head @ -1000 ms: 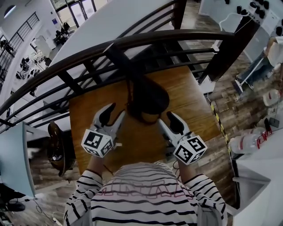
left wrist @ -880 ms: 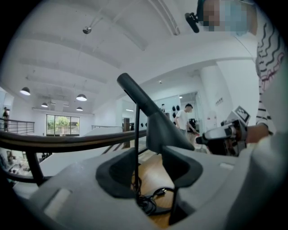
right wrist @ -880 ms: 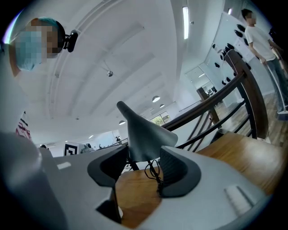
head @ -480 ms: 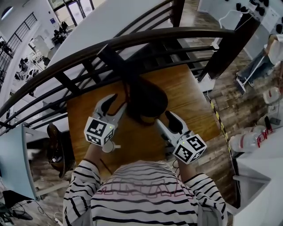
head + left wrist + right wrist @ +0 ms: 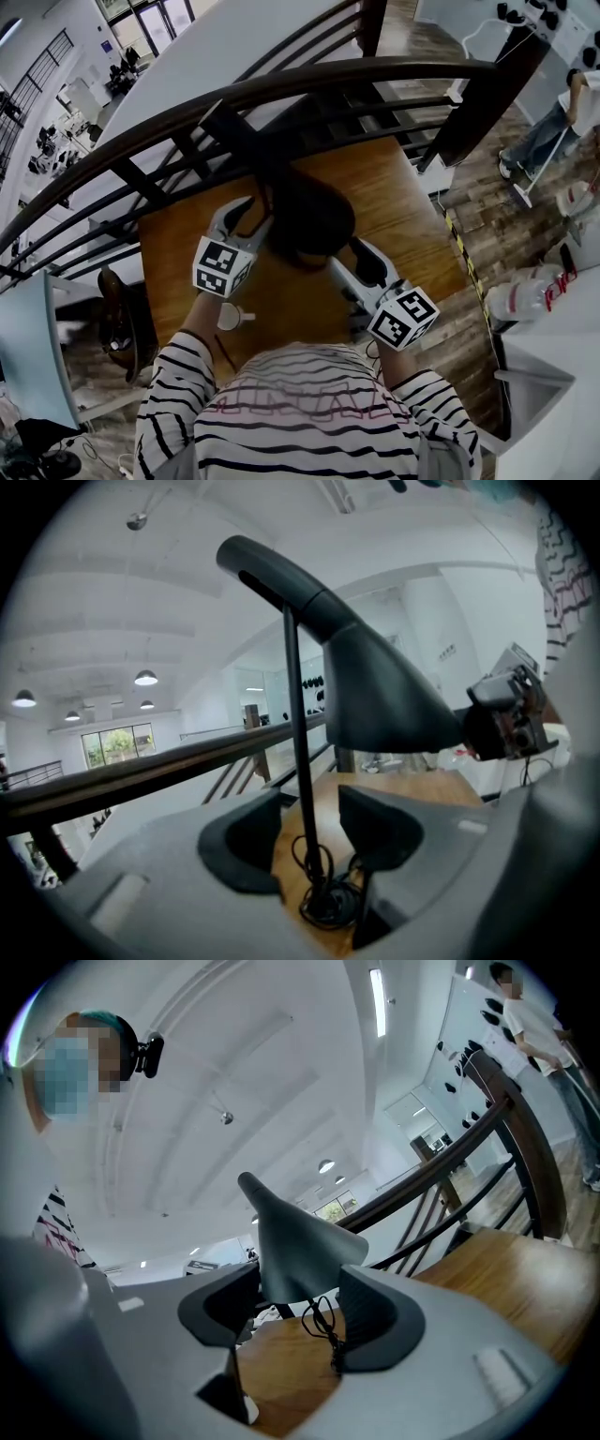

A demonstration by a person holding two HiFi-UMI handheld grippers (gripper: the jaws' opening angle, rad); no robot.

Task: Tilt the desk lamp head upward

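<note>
The right gripper (image 5: 300, 1286) is held level, jaws wide apart. They have just been opening. The lower rim of the dark, cone-shaped lamp head (image 5: 298, 1246) is seen in the gap between them, and no pad appears to be pressed on it.

Over on the other side, the left gripper (image 5: 309, 816) is angled a little downward with its jaws also parted. The lamp's thin stem (image 5: 294, 714) is framed in the gap, beyond the tips and untouched.

At the foot of that stem a black cable (image 5: 328, 900) is seen coiled on the wooden desk (image 5: 403, 206). From the head view, the lamp is found near the desk's far edge, between the two grippers, with its head hanging over the middle of the desk. A dark curved railing (image 5: 281, 86) is seen just behind the desk. Striped sleeves (image 5: 178, 375) are seen at the bottom of that view.
</note>
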